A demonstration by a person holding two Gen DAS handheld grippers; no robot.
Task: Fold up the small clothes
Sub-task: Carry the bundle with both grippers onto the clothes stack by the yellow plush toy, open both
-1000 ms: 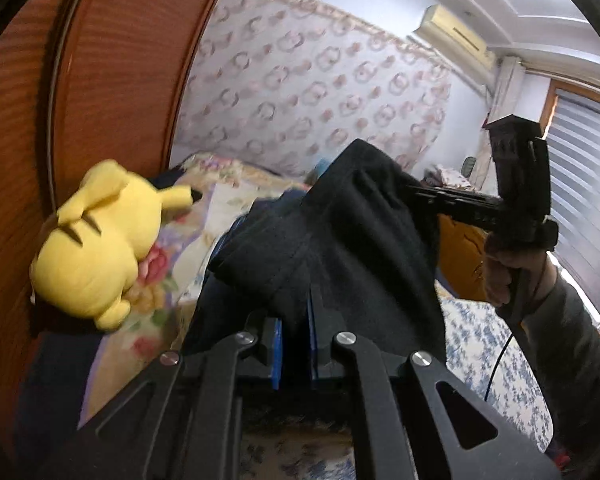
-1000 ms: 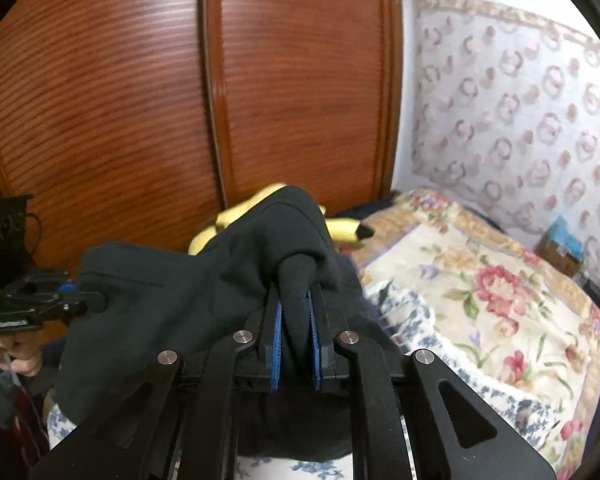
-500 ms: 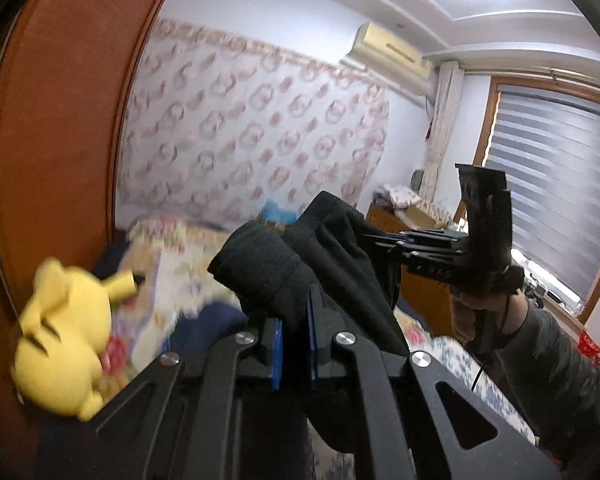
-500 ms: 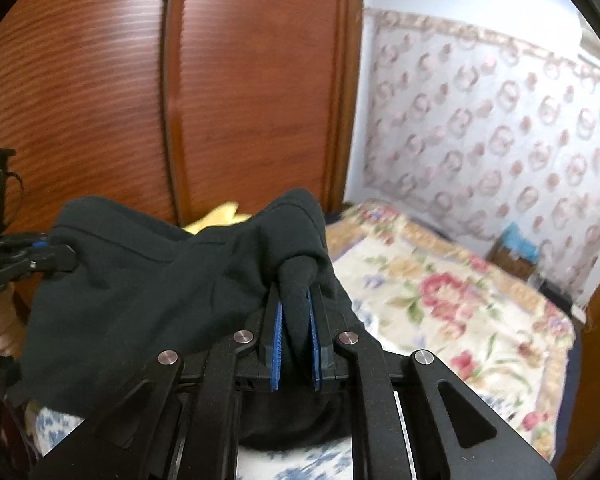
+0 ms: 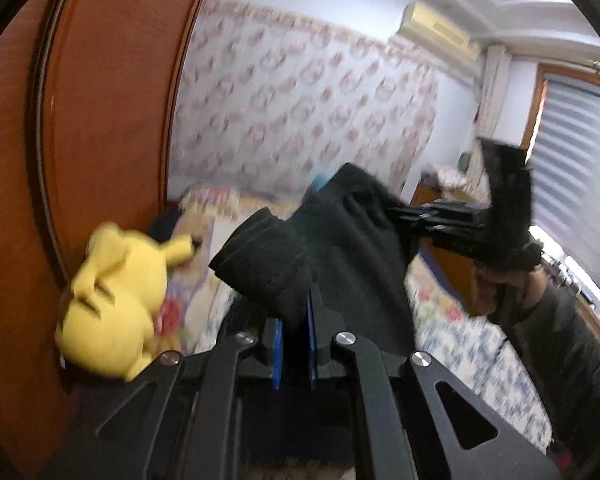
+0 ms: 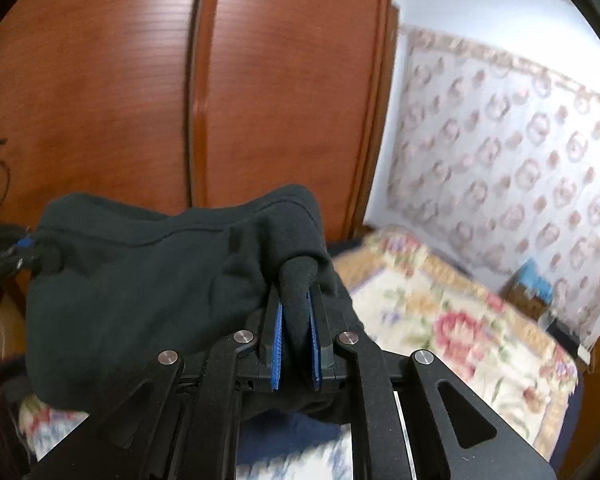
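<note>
Your left claw [image 5: 294, 320] is clenched on one bunched edge of the black garment [image 5: 352, 248], your right claw [image 6: 296, 320] on another; the cloth hangs stretched between them above the floral bed [image 6: 460, 320].

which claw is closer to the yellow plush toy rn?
Left. The left claw, shut on the dark garment, hangs just beside the yellow plush toy. The right claw grips the garment's far corner, on the other side from the toy.
</note>
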